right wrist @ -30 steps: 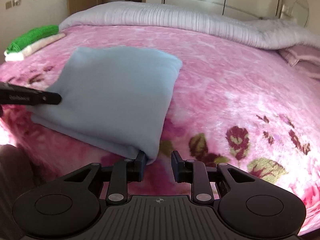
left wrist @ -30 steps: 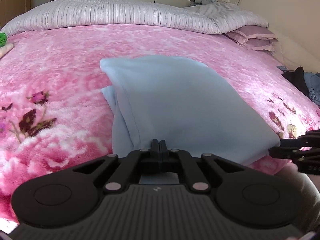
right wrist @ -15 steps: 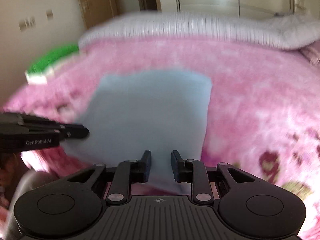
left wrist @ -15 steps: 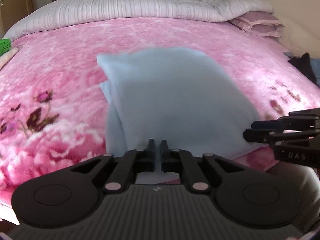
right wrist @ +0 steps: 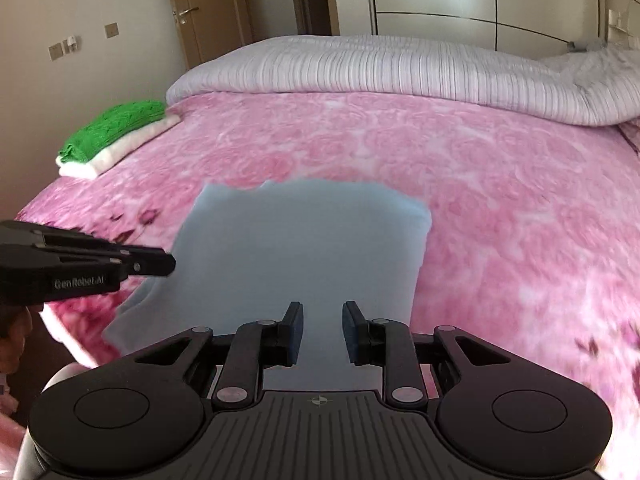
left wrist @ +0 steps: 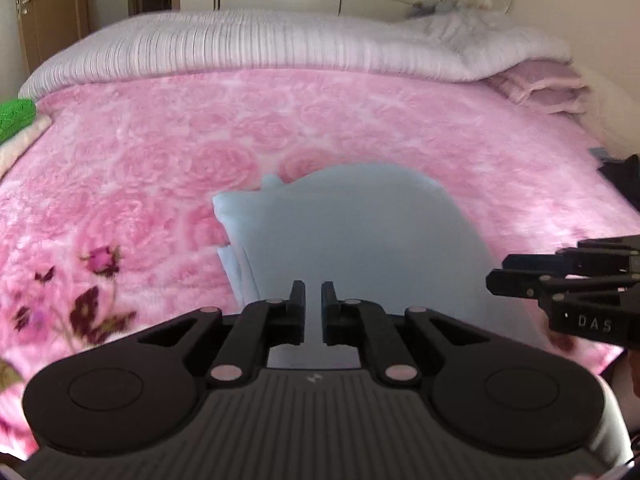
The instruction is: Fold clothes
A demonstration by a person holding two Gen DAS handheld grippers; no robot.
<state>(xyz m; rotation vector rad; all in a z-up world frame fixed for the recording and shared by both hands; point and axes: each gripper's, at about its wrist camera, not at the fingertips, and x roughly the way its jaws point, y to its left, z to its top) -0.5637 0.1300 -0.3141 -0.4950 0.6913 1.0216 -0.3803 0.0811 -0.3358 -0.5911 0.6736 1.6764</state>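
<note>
A light blue folded garment (left wrist: 360, 232) (right wrist: 300, 248) lies flat on the pink floral blanket (left wrist: 160, 160) (right wrist: 500, 200), near the bed's front edge. My left gripper (left wrist: 313, 300) hovers over the garment's near edge, open by a narrow gap with nothing between the fingers. Over the same near edge my right gripper (right wrist: 322, 320) stands open wider and empty. Each gripper shows side-on in the other's view: the right gripper (left wrist: 496, 276) at the garment's right side, the left gripper (right wrist: 168, 266) at its left side.
A folded green and white stack (right wrist: 116, 132) (left wrist: 16, 120) sits at the bed's left edge. A striped duvet (left wrist: 280, 44) (right wrist: 400, 68) and pink pillows (left wrist: 540, 84) fill the head of the bed. Dark clothes (left wrist: 624, 176) lie at the right edge.
My left gripper was shut on the garment's near edge and has opened and let go. My right gripper shifted left from the garment's corner. Both have drawn back and risen.
</note>
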